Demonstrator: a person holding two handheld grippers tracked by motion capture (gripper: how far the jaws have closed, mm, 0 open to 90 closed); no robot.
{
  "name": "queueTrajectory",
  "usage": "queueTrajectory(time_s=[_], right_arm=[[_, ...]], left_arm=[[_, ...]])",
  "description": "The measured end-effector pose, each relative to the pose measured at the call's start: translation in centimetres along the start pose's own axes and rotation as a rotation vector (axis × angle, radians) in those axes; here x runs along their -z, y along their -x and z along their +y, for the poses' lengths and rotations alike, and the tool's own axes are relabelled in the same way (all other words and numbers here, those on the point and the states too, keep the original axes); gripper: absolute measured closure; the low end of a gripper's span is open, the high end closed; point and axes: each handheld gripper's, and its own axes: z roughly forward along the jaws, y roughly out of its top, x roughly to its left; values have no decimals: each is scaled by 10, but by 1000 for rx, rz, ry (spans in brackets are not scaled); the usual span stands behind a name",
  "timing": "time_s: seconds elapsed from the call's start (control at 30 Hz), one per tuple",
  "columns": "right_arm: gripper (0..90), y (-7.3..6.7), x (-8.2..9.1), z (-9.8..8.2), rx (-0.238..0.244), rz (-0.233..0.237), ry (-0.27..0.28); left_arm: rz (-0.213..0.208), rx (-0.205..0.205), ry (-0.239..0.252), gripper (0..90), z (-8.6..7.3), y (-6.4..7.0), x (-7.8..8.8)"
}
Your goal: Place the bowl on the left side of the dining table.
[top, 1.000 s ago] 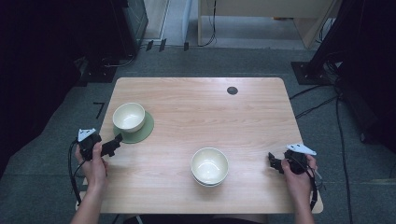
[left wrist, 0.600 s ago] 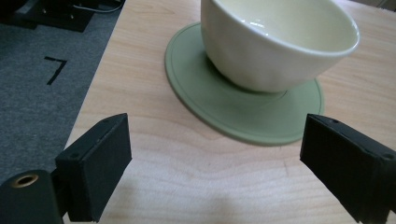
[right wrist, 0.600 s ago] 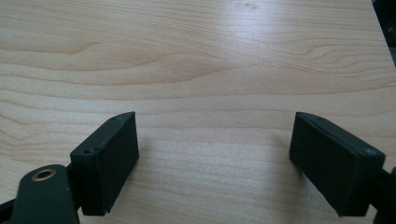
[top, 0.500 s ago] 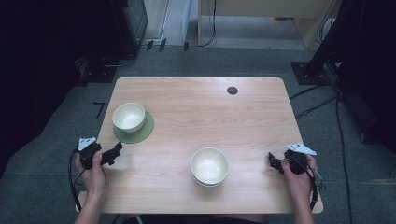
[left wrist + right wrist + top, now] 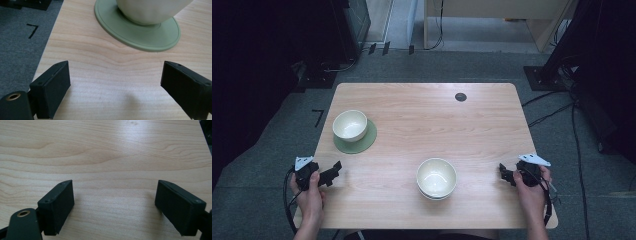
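At the left of the high view, the cream bowl (image 5: 350,125) sits on a green saucer (image 5: 367,140). It looks rigid, glazed, slippery and breakable; gripping its rim seems safest. The left gripper (image 5: 332,173) and right gripper (image 5: 504,173) both hold their fingers spread, empty, on the bench (image 5: 422,120).

left tongs (image 5: 333,172): black, blocky jaws, brass screw hole, grey plate | right tongs (image 5: 504,173): same, black cable
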Motion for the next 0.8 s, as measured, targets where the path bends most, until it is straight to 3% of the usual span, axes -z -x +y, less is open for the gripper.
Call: queueTrajectory(time_s=[0.3,0.47,0.5,0.53,0.57,0.67,0.8], right_arm=[[153,0,0,0,0,0,0],[152,0,0,0,0,0,0],[152,0,0,0,0,0,0],[152,0,0,0,-1,-1,0],[152,0,0,0,0,0,0],[152,0,0,0,-1,-1,0],[151,0,0,0,-1,-1,-1]], left_arm=[[48,-68,-21,84,-12,-3,11],[64,-72,-35,84,-15,-3,12],[89,-98,-57,84,-16,0,9],[89,-98,-57,85,-16,0,9],[117,-132,-79,85,-16,5,7],[135,-151,-90,85,-16,8,5],[136,-148,-89,84,-16,7,4]])
